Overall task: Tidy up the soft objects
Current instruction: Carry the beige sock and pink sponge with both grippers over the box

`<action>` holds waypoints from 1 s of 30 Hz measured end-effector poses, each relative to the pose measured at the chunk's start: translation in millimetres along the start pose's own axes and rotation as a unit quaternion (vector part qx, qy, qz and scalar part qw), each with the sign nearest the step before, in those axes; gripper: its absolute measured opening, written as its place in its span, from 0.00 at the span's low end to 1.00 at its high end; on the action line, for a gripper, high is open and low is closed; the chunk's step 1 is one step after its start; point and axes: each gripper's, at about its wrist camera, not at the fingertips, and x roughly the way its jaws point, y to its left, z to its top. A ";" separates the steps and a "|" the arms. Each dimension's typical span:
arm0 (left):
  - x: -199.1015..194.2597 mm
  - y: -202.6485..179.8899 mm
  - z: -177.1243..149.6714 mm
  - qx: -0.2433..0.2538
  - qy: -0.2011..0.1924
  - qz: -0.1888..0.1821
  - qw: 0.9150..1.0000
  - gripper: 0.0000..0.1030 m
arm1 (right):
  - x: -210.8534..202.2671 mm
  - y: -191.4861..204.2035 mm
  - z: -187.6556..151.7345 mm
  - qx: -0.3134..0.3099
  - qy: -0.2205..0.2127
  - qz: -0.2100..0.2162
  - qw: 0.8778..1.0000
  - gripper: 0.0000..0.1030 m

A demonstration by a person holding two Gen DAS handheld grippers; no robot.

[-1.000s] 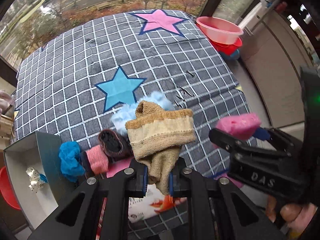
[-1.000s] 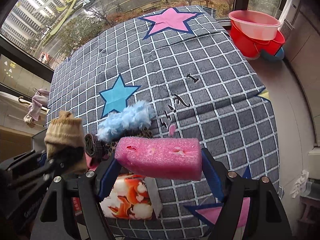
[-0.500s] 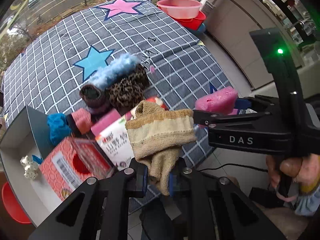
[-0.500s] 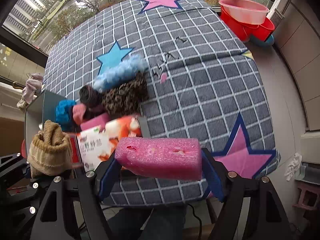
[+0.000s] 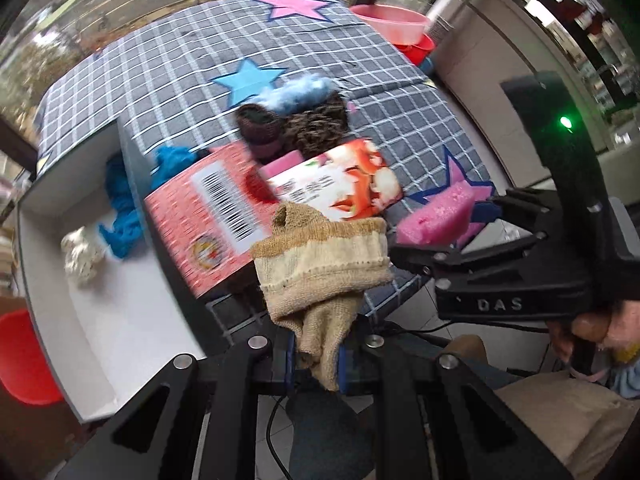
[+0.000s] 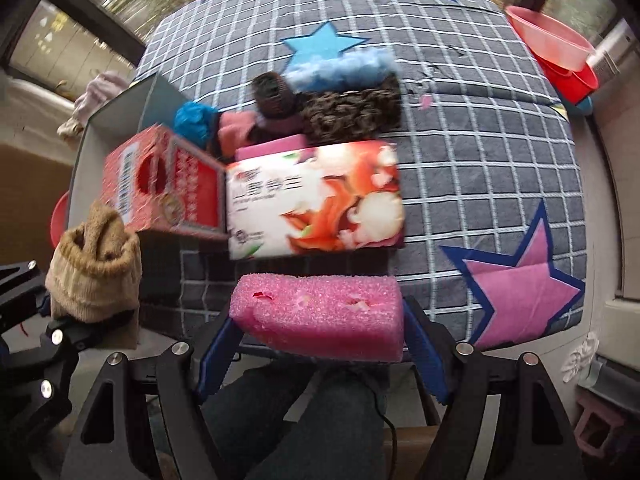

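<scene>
My left gripper (image 5: 314,354) is shut on a tan knitted sock (image 5: 320,264), held off the table's near edge; the sock also shows in the right wrist view (image 6: 94,272). My right gripper (image 6: 320,336) is shut on a pink sponge (image 6: 320,316), also seen in the left wrist view (image 5: 440,216). On the checked cloth (image 6: 480,140) lie a leopard-print piece (image 6: 352,112), a fluffy light-blue piece (image 6: 340,68), a dark rolled sock (image 6: 274,94) and a pink roll (image 6: 236,128). An open grey box (image 5: 132,312) holds a blue cloth (image 5: 120,208) and a white dotted piece (image 5: 82,256).
A red tissue box (image 6: 160,184) and a white-orange tissue pack (image 6: 316,200) lie at the table's near edge beside the grey box. Pink and red basins (image 6: 560,52) stand at the far right. A red tub (image 5: 24,360) sits left of the grey box.
Both grippers have pulled back toward me and off the table's near edge, still holding the sock and the sponge. The left view has swung left, showing more of the grey box.
</scene>
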 end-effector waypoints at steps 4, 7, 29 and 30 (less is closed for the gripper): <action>-11.8 28.1 -23.1 -0.048 -0.017 0.006 0.999 0.16 | 2.8 31.9 -0.9 -0.042 0.008 0.013 0.999 0.76; -19.1 50.9 -34.7 -0.083 -0.027 0.013 0.996 0.16 | 5.2 59.7 -1.1 -0.076 0.015 0.026 0.997 0.76; -42.6 175.2 -77.1 -0.281 -0.079 0.070 0.954 0.16 | -15.5 205.7 39.2 -0.250 -0.005 0.058 0.967 0.76; -41.5 177.7 -77.8 -0.285 -0.079 0.070 0.953 0.16 | -15.8 209.6 42.7 -0.251 -0.007 0.058 0.966 0.76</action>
